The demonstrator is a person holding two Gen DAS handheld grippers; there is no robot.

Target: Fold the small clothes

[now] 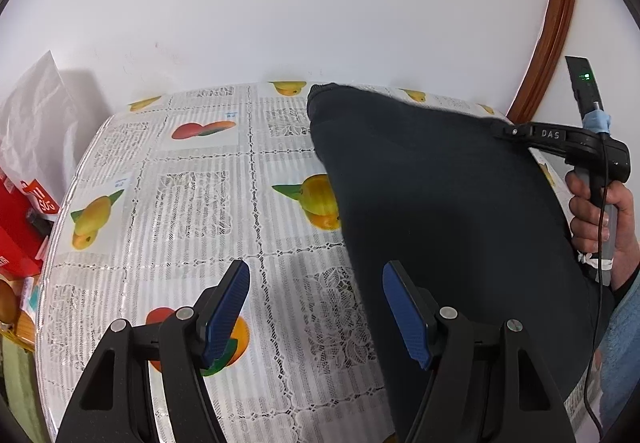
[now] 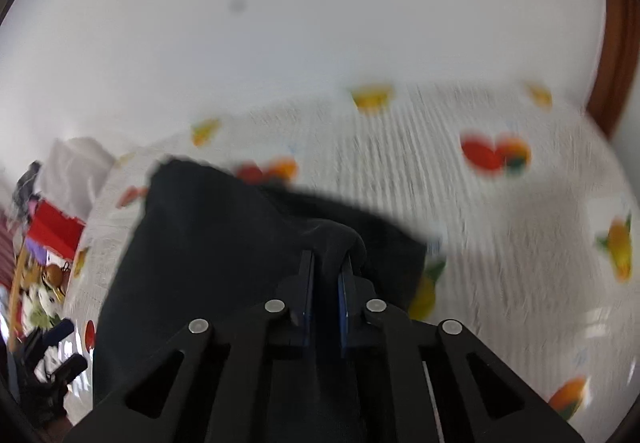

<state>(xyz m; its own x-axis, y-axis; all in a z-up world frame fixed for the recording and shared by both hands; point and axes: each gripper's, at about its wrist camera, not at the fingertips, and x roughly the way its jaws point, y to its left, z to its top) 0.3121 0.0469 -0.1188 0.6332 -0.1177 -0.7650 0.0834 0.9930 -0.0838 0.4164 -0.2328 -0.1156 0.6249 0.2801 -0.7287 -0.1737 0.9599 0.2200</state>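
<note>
A dark navy garment [image 1: 440, 203] lies spread over the right half of the table, a ribbed cuff [image 1: 318, 97] at its far end. My left gripper [image 1: 316, 279] is open and empty, hovering above the garment's left edge, blue pads [image 1: 226, 311] wide apart. My right gripper [image 1: 500, 129] holds the garment's right edge; a hand grips its handle. In the blurred right wrist view the right gripper [image 2: 327, 263] is shut on a pinched fold of the dark garment [image 2: 208, 243], lifted a little off the table.
The table carries a white lace-pattern cloth with fruit prints [image 1: 192, 203]. A white wall stands behind it. A red box [image 1: 20, 227] and a white bag [image 1: 40, 123] sit off the left edge. A wooden frame [image 1: 552, 35] curves at the right.
</note>
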